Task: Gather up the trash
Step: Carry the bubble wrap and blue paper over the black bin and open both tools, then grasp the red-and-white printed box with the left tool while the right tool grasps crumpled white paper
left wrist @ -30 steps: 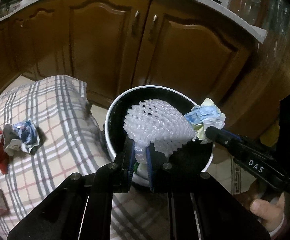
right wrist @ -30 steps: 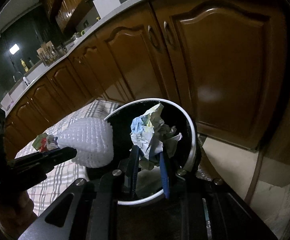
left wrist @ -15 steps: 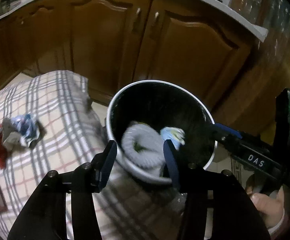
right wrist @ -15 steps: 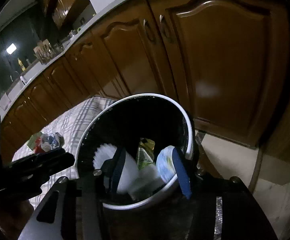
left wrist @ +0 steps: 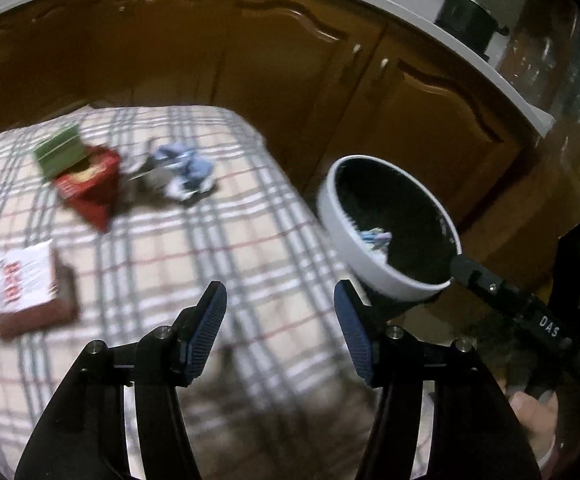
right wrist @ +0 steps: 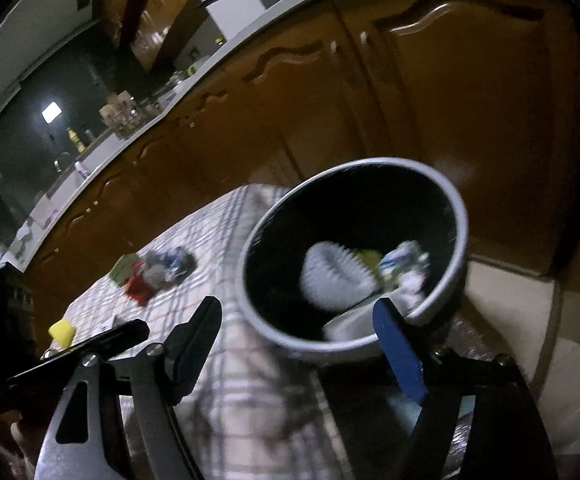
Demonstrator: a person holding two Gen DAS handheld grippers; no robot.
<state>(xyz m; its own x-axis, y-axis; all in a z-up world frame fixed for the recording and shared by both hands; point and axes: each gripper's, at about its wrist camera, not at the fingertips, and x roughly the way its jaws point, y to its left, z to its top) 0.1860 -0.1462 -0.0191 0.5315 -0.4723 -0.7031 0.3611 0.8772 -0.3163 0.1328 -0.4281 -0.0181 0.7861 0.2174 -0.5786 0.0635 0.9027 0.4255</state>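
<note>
A round bin with a white rim (left wrist: 369,268) (right wrist: 353,344) stands beside the checked-cloth table. Inside lie the white foam net (right wrist: 329,276) and the crumpled blue-white paper (right wrist: 405,268) (left wrist: 375,237). My left gripper (left wrist: 280,330) is open and empty, over the table edge left of the bin. My right gripper (right wrist: 297,348) is open and empty, in front of the bin. On the cloth lie a crumpled blue-grey wrapper (left wrist: 182,170) (right wrist: 170,264), a red packet (left wrist: 90,188) (right wrist: 138,286), a green box (left wrist: 60,152) and a white-red box (left wrist: 18,284).
Brown cabinet doors (left wrist: 409,120) (right wrist: 469,120) under a pale counter stand close behind the bin and table. A yellow item (right wrist: 62,331) lies on the table near the left gripper's body. The floor (right wrist: 529,340) is pale tile to the right of the bin.
Both grippers opened and dropped the foam net and crumpled paper into the bin. Both then pulled back and swung left toward the table.
</note>
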